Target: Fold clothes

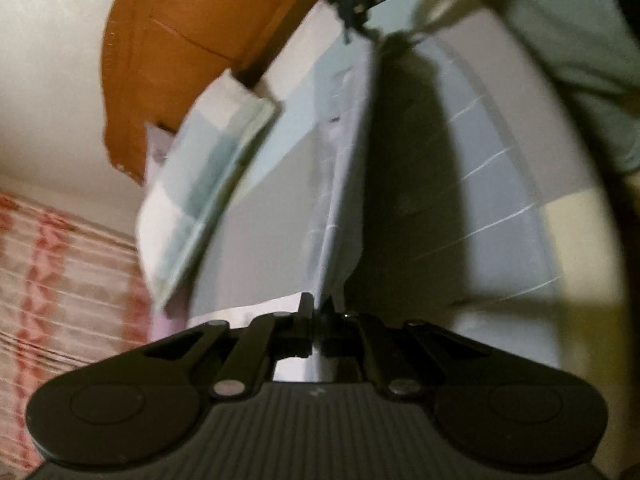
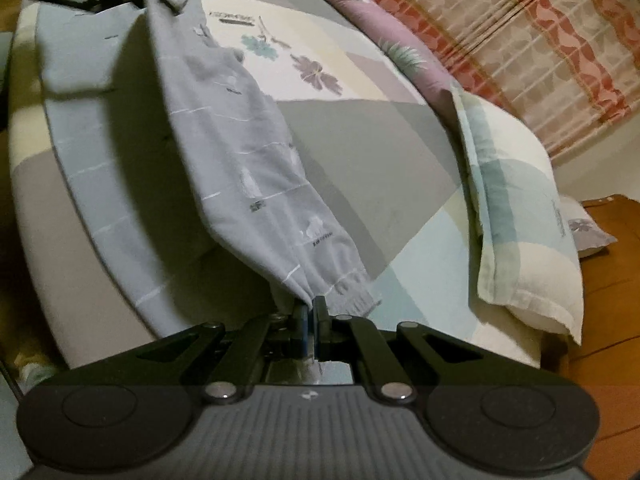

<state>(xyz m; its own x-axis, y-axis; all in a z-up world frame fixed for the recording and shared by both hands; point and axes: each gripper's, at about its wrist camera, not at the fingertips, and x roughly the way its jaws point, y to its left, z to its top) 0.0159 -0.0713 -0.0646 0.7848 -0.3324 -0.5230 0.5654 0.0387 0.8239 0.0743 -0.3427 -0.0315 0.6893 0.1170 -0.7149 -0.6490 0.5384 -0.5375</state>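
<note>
Pale grey-blue printed garment [image 2: 240,168], stretched taut above bed, ribbed cuff pinched

A bed [image 2: 360,128] covered in a pastel patchwork sheet with printed flowers is filling the space ahead of the right gripper, with a pale checked pillow [image 2: 516,240] lying to that gripper's right. Beyond the pillow a red-and-cream patterned curtain [image 2: 540,48] is hanging, an orange-brown wooden door [image 1: 188,52] is standing against a plain white wall [image 1: 52,80], and dim light is casting long shadows across the sheet.
</note>
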